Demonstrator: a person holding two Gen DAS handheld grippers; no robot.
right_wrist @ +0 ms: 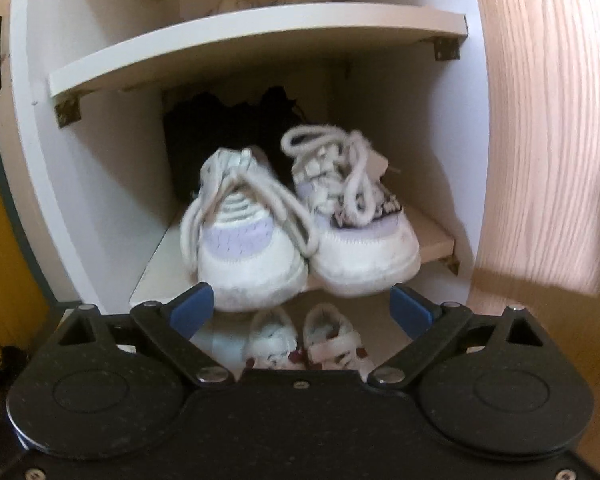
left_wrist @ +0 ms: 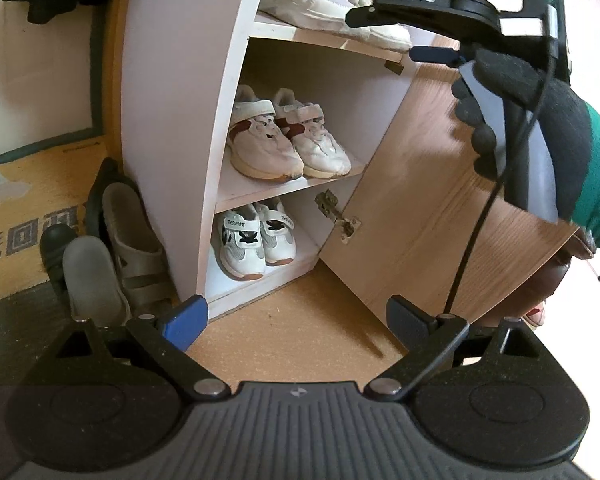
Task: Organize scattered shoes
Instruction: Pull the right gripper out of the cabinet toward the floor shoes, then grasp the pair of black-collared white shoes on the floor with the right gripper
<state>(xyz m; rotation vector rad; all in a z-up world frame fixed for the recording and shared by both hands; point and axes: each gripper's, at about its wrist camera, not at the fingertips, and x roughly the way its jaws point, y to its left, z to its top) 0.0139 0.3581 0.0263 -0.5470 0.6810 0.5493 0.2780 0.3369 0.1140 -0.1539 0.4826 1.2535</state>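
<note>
1. Left wrist view, far left: grey slippers (left_wrist: 116, 256) are seen lying on the floor against the outer wall of the white shoe cabinet (left_wrist: 172, 120), outside it.
2. Inside the cabinet, a pair of white laced sneakers (left_wrist: 332, 4) is seen on the upper shelf, toes past its front edge.
3. On the middle shelf a pair of white sneakers with dark red patches (left_wrist: 288, 136) is set side by side, touching.
4. On the bottom shelf a smaller pair of white strap sneakers (left_wrist: 258, 238) is placed, toes outward.
5. To the right, the wood-grain cabinet door (left_wrist: 428, 184) is seen swung open.
6. The left tool (left_wrist: 296, 320) is held wide over the floor, nothing between its fingers.
7. At upper right, the right tool (left_wrist: 388, 32) is gripped by a gloved hand (left_wrist: 532, 128) just before the laced sneakers.
8. Right wrist view: the right tool (right_wrist: 302, 304) is spread wide and empty, the laced sneakers (right_wrist: 300, 232) just beyond its tips; a dark shoe (right_wrist: 228, 132) is seen behind them.
</note>
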